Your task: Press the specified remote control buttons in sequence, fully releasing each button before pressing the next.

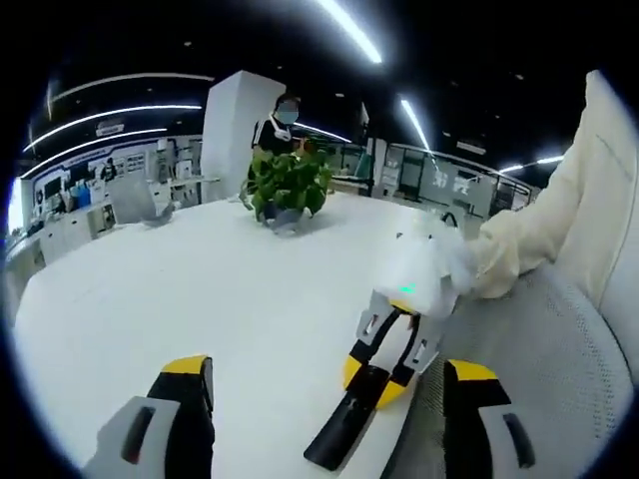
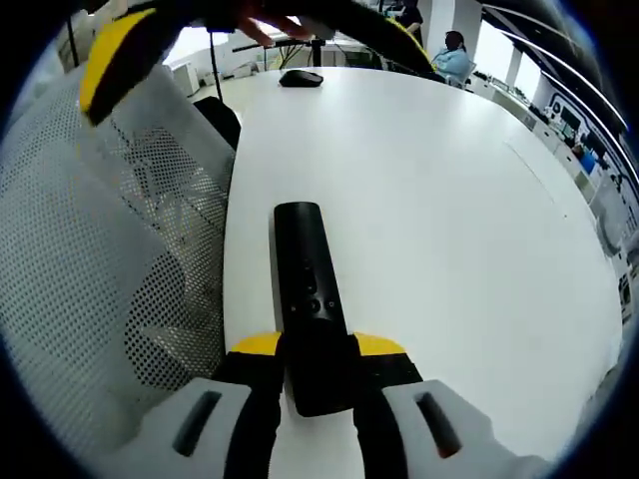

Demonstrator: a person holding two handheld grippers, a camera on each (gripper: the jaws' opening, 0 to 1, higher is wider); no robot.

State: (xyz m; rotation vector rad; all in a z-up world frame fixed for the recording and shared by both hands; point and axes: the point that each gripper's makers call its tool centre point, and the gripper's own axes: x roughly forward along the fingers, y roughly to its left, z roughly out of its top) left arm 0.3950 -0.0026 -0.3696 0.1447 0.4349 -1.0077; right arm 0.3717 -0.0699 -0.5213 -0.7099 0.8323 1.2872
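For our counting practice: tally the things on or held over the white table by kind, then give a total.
Remote control: 1
Potted plant: 1
Computer mouse: 1
Grippers: 2, left and right
Total: 5

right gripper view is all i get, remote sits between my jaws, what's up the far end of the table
Observer: In the left gripper view a potted plant stands near the table's far edge.
Operator: is the left hand-held gripper open
Observer: Yes, the left hand-held gripper has its jaws wide apart, holding nothing.
Operator: how does my grip look from there
Observer: The right hand-held gripper is shut on the remote, whose end points toward the left one.
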